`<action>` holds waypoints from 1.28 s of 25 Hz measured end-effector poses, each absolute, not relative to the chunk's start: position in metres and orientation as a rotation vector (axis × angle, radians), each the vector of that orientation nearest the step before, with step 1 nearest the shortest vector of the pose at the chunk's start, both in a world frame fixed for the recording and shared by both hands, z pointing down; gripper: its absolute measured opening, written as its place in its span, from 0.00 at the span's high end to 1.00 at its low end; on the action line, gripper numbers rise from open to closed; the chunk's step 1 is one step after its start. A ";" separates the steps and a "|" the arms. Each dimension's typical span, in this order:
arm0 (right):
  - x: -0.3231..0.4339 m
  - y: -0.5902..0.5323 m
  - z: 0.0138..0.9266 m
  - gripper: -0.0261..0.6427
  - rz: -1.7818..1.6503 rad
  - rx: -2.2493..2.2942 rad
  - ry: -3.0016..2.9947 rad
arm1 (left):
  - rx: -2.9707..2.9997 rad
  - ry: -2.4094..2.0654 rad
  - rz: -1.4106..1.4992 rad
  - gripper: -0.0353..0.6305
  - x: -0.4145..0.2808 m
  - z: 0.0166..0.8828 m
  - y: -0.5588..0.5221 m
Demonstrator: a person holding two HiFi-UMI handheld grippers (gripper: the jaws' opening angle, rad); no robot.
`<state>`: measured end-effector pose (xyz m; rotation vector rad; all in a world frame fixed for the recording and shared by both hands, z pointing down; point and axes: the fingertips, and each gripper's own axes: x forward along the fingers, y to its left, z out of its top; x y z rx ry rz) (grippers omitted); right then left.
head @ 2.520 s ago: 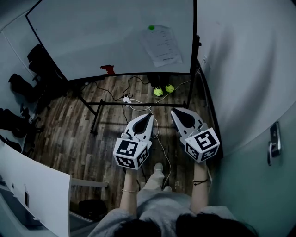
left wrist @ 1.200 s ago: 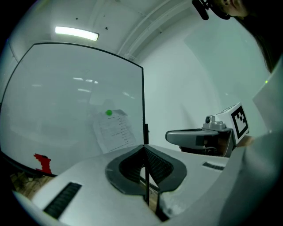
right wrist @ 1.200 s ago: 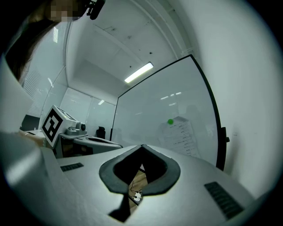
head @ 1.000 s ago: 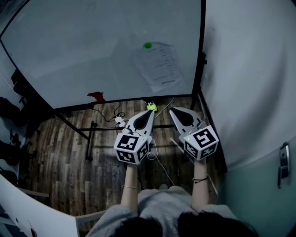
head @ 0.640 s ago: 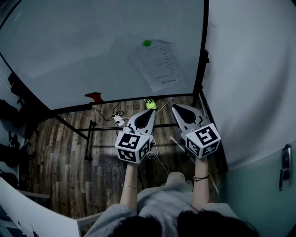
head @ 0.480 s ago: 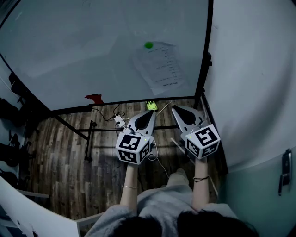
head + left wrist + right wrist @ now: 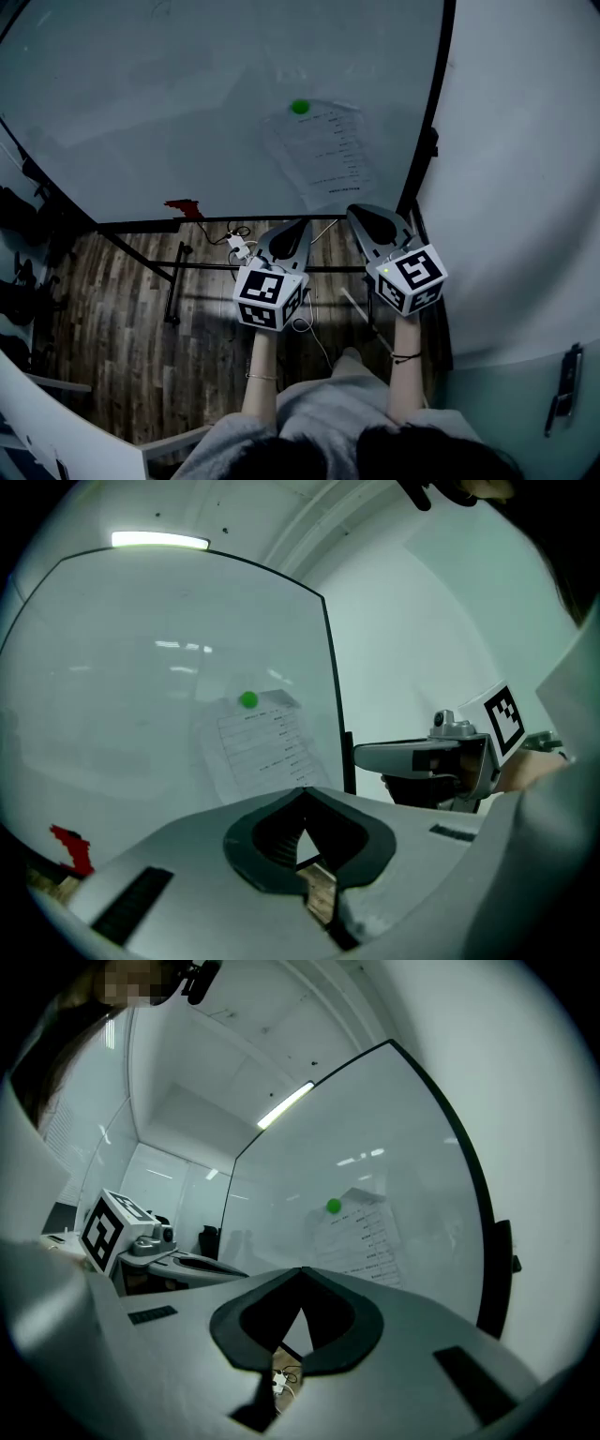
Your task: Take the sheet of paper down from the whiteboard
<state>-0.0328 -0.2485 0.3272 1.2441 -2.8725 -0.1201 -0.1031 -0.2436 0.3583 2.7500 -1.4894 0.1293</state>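
Now, my tools: left tool (image 7: 301, 226) and right tool (image 7: 355, 213) both closed, empty.
Paper (image 7: 324, 156): on whiteboard (image 7: 169, 103), under magnet (image 7: 299, 107).

The head view looks steeply down from the person's head onto the left gripper (image 7: 300, 227), the right gripper (image 7: 364, 216) and the whiteboard (image 7: 169, 103). Each gripper view looks level along its own fingers at this whiteboard, quite near. All three views share the sheet of paper (image 7: 323, 155).
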 end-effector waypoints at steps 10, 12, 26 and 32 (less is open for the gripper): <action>-0.019 -0.295 0.317 0.96 -0.102 1.153 -2.935 | 2.700 -1.668 0.102 0.94 -0.098 0.342 -0.285; -0.016 -0.303 0.315 0.96 -0.113 1.127 -2.946 | 2.681 -1.711 0.066 0.94 -0.098 0.338 -0.291; 0.012 -0.342 0.300 0.96 -0.204 1.069 -2.928 | 2.635 -1.887 0.015 0.94 -0.090 0.309 -0.332; 0.019 -0.362 0.299 0.96 -0.189 1.184 -2.870 | 2.711 -1.931 0.032 0.94 -0.101 0.277 -0.347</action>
